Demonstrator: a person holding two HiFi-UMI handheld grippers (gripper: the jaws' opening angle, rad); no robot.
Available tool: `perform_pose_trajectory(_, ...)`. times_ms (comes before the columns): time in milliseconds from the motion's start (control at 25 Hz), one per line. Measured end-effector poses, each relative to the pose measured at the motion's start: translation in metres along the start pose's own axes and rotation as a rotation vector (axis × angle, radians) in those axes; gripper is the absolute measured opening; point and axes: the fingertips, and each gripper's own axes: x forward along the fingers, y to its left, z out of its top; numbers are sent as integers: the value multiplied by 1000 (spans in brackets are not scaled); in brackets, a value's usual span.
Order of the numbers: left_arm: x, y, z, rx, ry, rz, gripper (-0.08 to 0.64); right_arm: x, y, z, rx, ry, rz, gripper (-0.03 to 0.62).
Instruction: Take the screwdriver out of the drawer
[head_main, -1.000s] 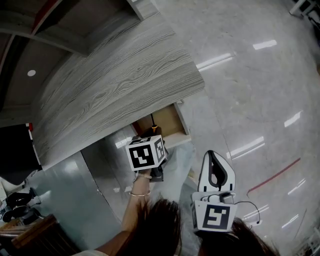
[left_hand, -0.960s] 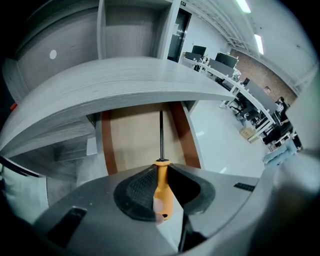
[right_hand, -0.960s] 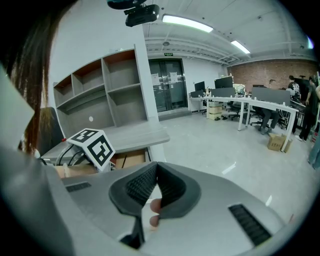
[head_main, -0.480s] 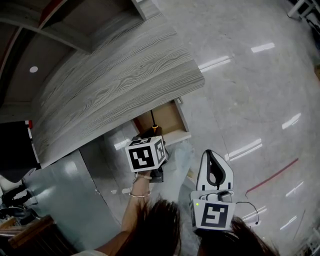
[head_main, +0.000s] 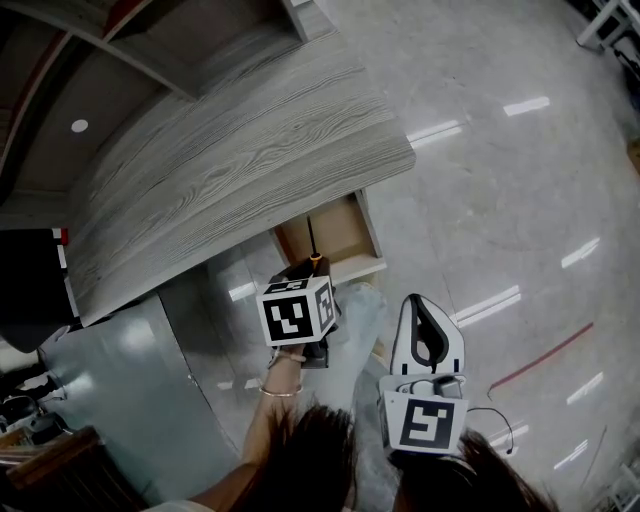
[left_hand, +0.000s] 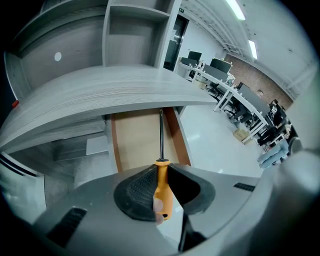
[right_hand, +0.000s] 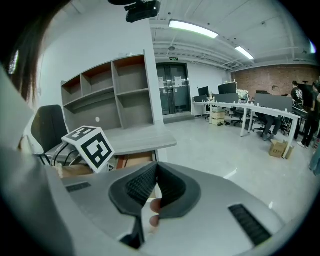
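Note:
My left gripper (head_main: 305, 272) is shut on the orange handle of the screwdriver (head_main: 312, 245). The thin dark shaft points away from me over the open drawer (head_main: 345, 232). In the left gripper view the screwdriver (left_hand: 162, 187) sits upright between the ribbed pads, its tip above the drawer's brown floor (left_hand: 137, 140). The drawer stands pulled out from under the grey wood desk top (head_main: 230, 160). My right gripper (head_main: 421, 305) hangs to the right over the floor, shut and empty; in its own view the right gripper (right_hand: 156, 168) has pads meeting at the tip.
A grey shelf unit (right_hand: 120, 90) stands behind the desk, with an office chair (right_hand: 47, 127) to its left. A glossy floor (head_main: 500, 200) spreads to the right with a red line (head_main: 545, 355) on it. Desks with seated people (right_hand: 260, 107) are far off.
My left gripper has risen a little and drawn back with the screwdriver, so more of the shaft shows above the drawer. The right gripper has shifted only slightly.

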Motion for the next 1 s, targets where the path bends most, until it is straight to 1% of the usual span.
perform_pose_trajectory(400,-17,-2,-17,7,-8,-2,78,-16,3,-1,-23,-15,5,26)
perform_pose_trajectory(1000,-66,-22,-28,36,-79,-34,78,-50,22,11,-48,-60,35,28)
